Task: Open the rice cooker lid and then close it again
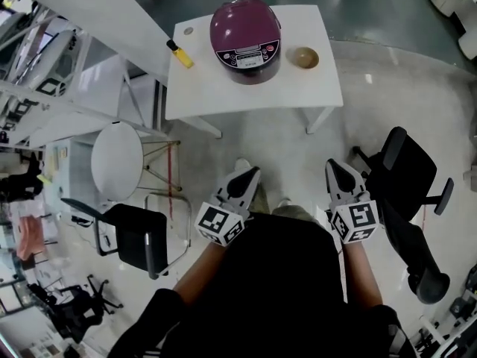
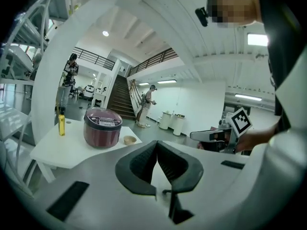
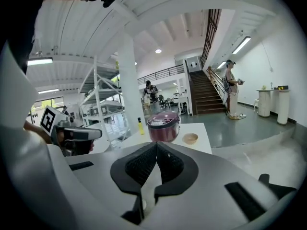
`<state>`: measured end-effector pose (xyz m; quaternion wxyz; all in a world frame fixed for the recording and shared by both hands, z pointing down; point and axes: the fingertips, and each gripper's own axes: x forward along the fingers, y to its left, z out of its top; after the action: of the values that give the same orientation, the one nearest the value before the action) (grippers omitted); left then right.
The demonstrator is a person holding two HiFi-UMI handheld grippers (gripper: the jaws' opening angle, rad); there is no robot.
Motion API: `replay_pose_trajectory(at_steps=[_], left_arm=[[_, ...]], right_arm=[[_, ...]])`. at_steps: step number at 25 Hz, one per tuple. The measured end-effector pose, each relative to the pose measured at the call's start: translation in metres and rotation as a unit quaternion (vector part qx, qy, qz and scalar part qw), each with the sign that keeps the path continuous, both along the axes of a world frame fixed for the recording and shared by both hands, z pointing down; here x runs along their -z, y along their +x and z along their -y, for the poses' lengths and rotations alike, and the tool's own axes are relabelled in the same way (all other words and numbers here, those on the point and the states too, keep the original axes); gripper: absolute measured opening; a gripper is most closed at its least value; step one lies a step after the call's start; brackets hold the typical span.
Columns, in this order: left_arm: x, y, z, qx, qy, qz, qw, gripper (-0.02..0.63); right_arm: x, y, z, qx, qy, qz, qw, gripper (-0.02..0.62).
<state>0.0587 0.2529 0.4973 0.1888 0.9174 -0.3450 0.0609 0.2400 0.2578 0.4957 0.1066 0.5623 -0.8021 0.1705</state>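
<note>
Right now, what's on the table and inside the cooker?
On the table: the cooker, a bowl at its right, a yellow bottle at its left. The lid is shut, so the inside is hidden.

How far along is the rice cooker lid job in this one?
The rice cooker sits on the white table, lid down; no opening shows. Nothing is in hand: the left gripper and right gripper are shut, empty, well short of the table. If this is the start, reaching, opening and closing all remain; a shut lid alone can't rule out the finish.
</note>
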Motion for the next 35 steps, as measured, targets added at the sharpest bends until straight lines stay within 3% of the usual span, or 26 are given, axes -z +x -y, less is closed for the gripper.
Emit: replay_pose_trajectory(at_steps=[6,10,15,19,23,26,35], left_arm=[[0.017,-0.018,-0.013,0.003,0.024,0.006,0.9997,0.005],[0.027,-0.066,-0.002,0.046,0.033,0.001,0.9984,0.005],[0.042,-0.138,0.005,0.104,0.056,0.005,0.9930,0.005],[0.052,-0.170,0.004,0.116,0.061,-0.007,0.9913,0.005],[0.058,-0.173,0.001,0.100,0.061,-0.027,0.9928,0.005],[0.064,-0.171,-0.002,0.112,0.063,-0.036,0.9910,0.005],[0.053,-0.136,-0.017,0.132,0.085,0.011,0.9875,0.005]], right_arm=[[0.014,0.022,-0.026,-0.034,0.007,-0.023,0.999,0.000],[0.023,0.016,-0.031,-0.051,0.016,-0.035,0.998,0.000],[0.040,-0.020,-0.027,-0.054,0.020,-0.032,0.998,0.000],[0.068,-0.067,-0.017,-0.033,0.050,-0.027,0.998,0.000],[0.085,-0.080,-0.014,-0.023,0.067,-0.027,0.997,0.000],[0.086,-0.075,-0.018,-0.018,0.070,-0.039,0.997,0.000],[0.069,-0.030,-0.025,-0.018,0.071,-0.059,0.996,0.000]])
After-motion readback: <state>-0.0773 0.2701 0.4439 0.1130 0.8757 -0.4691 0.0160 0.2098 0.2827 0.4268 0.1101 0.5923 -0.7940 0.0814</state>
